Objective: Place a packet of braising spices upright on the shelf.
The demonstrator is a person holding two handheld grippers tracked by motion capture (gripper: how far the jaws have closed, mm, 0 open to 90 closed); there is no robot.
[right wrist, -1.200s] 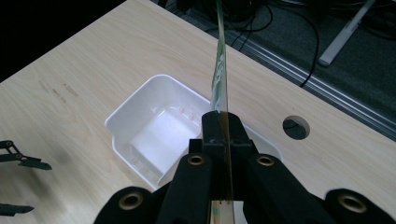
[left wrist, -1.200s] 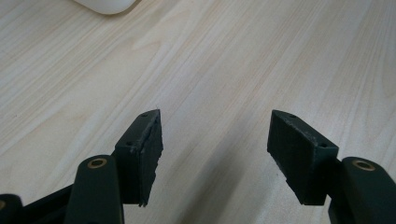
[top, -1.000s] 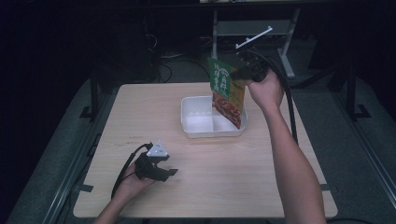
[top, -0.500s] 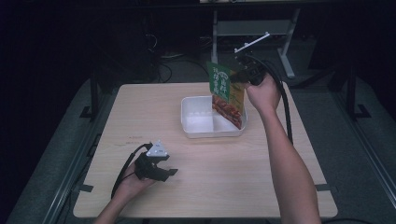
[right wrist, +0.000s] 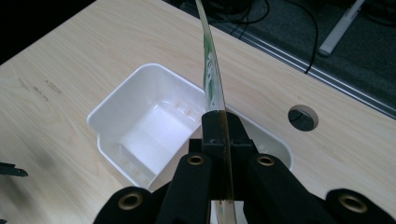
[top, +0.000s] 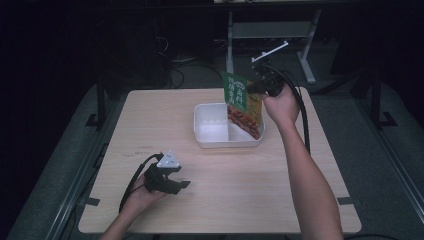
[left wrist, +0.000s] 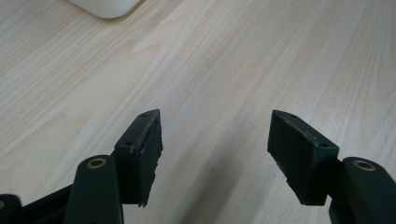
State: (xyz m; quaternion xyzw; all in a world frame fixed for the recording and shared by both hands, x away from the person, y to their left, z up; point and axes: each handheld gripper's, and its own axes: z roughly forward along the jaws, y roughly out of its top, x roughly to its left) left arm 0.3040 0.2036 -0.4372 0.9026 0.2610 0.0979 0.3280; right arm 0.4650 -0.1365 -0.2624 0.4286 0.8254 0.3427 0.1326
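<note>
Right tongs [top: 256, 87]: clenched on the edge of a green food packet [top: 241, 103], held upright above the right compartment of a white tray [top: 215, 141] at the far middle of the worktop [top: 250, 200]. Left tongs [top: 181, 184]: released, jaws spread wide with nothing between them, resting near the worktop's front left, well apart from the tray.

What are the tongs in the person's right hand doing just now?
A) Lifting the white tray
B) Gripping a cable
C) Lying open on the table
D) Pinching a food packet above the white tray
D: in the right gripper view the right tongs are shut on the thin packet, held over the white tray.
</note>
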